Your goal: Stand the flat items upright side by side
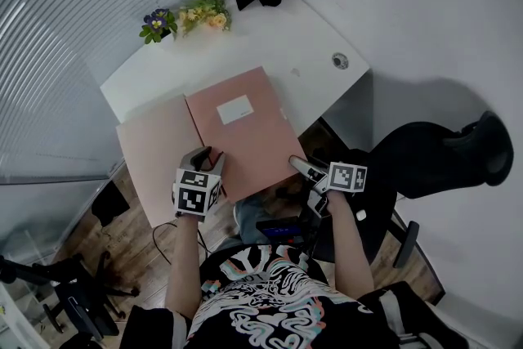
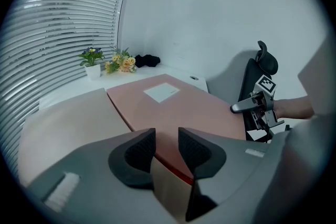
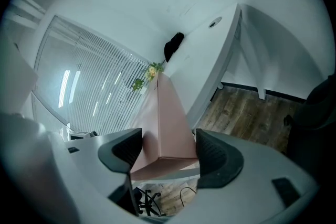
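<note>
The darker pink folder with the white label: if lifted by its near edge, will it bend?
Probably not: the darker pink folder lies flat where it overhangs the desk, and looks thick edge-on. It may slide on the lighter folder beneath.

Head view looks steeply down from above the person onto the white desk (image 1: pixel 319 37), left gripper view sits low and close at the darker pink folder's (image 2: pixel 173 110) near edge, facing the wall, right gripper view close on its corner, seemingly rolled sideways, all sharing the flowers (image 2: pixel 119 63).
</note>
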Available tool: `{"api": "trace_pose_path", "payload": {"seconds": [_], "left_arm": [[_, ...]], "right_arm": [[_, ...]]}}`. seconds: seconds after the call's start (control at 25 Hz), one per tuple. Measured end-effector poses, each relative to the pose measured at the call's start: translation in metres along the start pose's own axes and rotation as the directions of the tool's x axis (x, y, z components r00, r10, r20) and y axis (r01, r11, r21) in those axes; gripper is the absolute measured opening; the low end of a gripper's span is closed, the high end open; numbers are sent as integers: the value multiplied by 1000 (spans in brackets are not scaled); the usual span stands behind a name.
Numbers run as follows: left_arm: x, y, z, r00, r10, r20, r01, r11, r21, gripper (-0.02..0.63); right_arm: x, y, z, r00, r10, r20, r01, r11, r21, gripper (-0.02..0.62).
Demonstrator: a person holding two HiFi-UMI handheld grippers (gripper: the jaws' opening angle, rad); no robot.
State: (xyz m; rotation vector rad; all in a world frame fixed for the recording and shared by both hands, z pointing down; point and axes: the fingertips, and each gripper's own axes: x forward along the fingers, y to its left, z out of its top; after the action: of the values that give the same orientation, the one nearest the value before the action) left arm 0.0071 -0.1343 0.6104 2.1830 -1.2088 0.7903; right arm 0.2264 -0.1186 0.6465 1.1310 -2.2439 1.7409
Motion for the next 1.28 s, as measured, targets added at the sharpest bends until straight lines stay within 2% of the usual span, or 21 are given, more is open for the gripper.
{"api": "trace_pose_path", "payload": {"seconds": [0.48,0.76,0.84,0.96,1.04,1.08,1.2,1.28], "left_arm": [[1,1,0,1000,-5,-13,5,1000,-3,135],[1,3,0,1000,-18,-16,17,999,-28,129],[1,3,0,1000,-14,-13,14,1000,-26,107],[1,3,3,1000,-15,-6,15,1000,-12,70],[2,3,4,1000,-22,-3,22,1000,-7,55],[2,3,4,1000,-26,-3,26,1000,-9,54],[3,1,3,999,-35,-7,35,999,-9,55],[3,0,3,999,-38,-11,38,999,-2,55]], "right_arm": [[-17,16,12,998,13,60,-13,1000,-5,288],[-28,32,18,995,64,79,-64,998,-10,272],[-31,42,21,990,115,85,-116,993,10,267],[-36,61,30,968,222,120,-227,974,26,262],[-38,66,33,957,254,139,-260,965,31,252],[-38,67,34,953,262,149,-270,962,36,257],[-34,63,30,951,256,173,-270,961,63,365],[-29,54,25,959,226,171,-240,968,69,367]]}}
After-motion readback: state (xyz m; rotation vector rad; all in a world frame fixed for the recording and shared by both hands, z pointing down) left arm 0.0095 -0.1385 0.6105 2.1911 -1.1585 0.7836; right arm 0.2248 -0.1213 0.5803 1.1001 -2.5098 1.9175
